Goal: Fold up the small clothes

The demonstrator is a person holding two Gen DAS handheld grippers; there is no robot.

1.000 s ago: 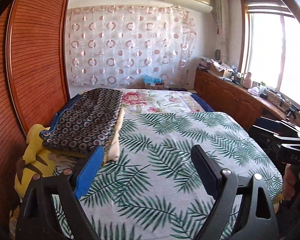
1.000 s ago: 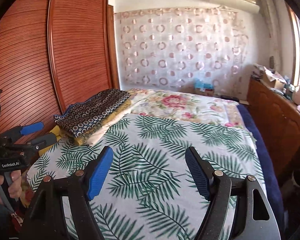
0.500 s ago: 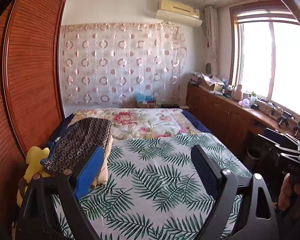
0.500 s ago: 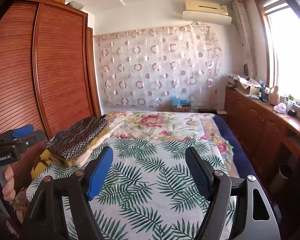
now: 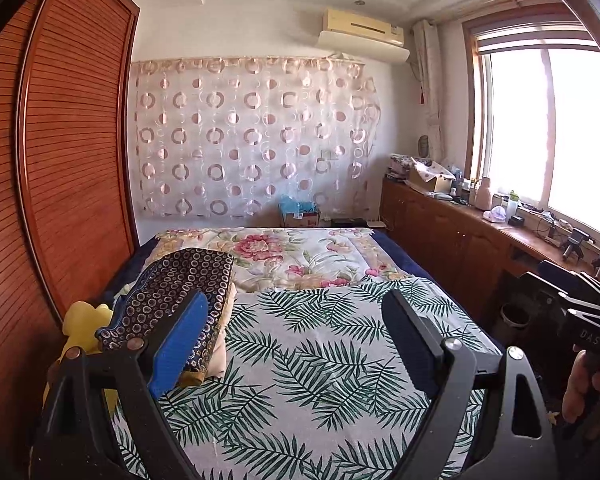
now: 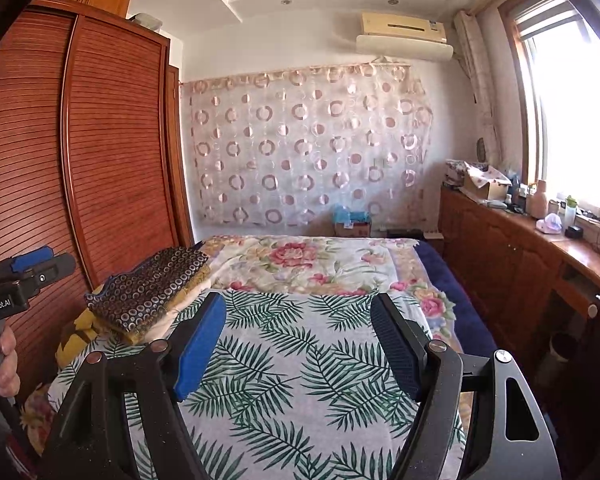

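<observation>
Folded clothes [image 5: 176,300] sit as one stack on the bed [image 5: 308,364], at the edge nearest the wooden wardrobe [image 5: 72,168]; the top piece is dark with small rings, and a pale and a mustard layer show beneath it, so at least three pieces, though the exact count cannot be told. The stack looks squared off and parked to one side, probably to leave the palm-leaf sheet free as a working surface. No loose garment is visible on that sheet, so the folding seems finished or waiting for a fresh piece.

Two grippers are in play. The left gripper [image 5: 296,344] hangs above the bed's near end with its fingers spread wide and nothing between them. The right gripper [image 6: 300,344] is likewise released and empty, well apart from the stack. Each is held up off the bedding, pointing along the bed toward the circle-patterned curtain [image 5: 252,140], a resting pose rather than a reach. One yellow plush toy [image 5: 80,324] lies between stack and wardrobe.
</observation>
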